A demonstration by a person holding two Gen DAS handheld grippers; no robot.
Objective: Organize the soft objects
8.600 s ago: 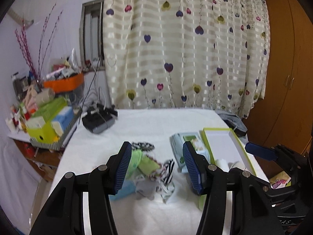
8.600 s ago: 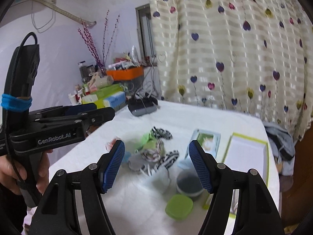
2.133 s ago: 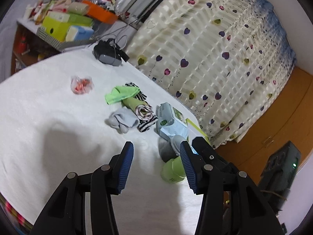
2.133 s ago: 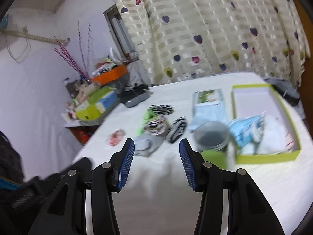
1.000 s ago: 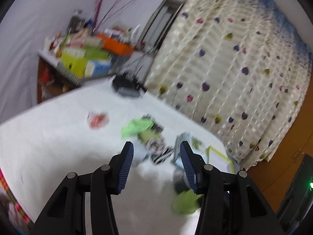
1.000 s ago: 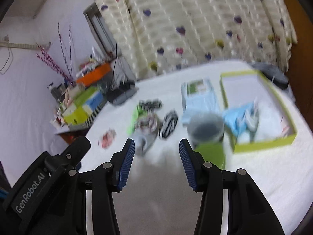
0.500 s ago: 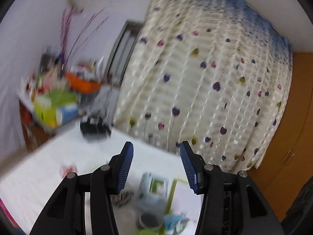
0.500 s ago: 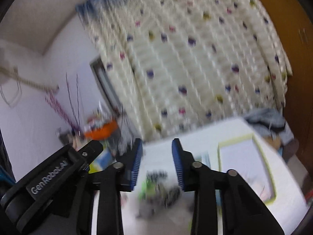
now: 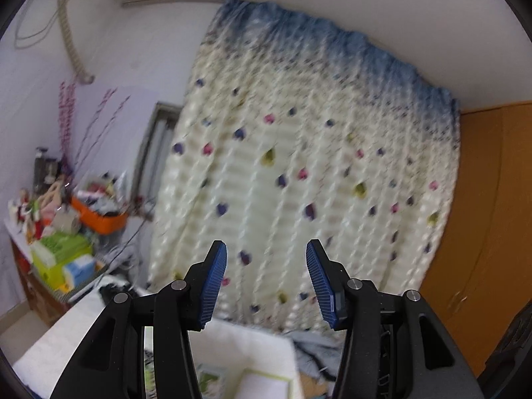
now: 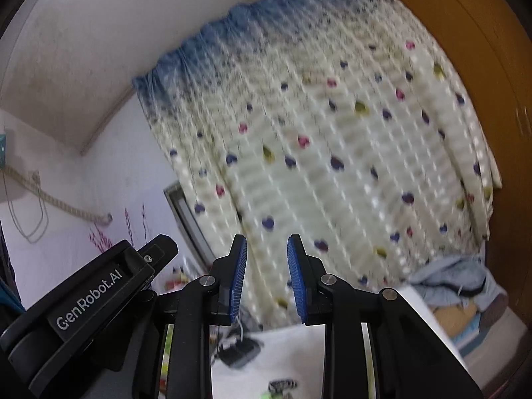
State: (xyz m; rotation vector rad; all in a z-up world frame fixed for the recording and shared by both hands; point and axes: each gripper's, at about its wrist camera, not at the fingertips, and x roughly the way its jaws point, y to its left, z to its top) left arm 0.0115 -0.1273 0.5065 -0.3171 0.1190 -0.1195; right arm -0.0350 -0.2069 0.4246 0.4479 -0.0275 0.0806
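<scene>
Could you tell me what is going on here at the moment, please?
A person holds a hand-held gripper in each hand, and both point out at the heart-print curtain rather than down at the white-covered table. The left hand-held gripper is open and empty. The right hand-held gripper has a narrower gap, with nothing between its pads. The green-edged box and striped socks barely show at the bottom edge, untouched.

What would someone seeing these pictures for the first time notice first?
The big cream curtain with coloured hearts and a blue top fills the middle of both views. In front of it each view shows blue-padded jaws with nothing between them: the left gripper wider, the right gripper narrower. A cluttered shelf with an orange bin sits at the left, and a wooden wardrobe at the right.
</scene>
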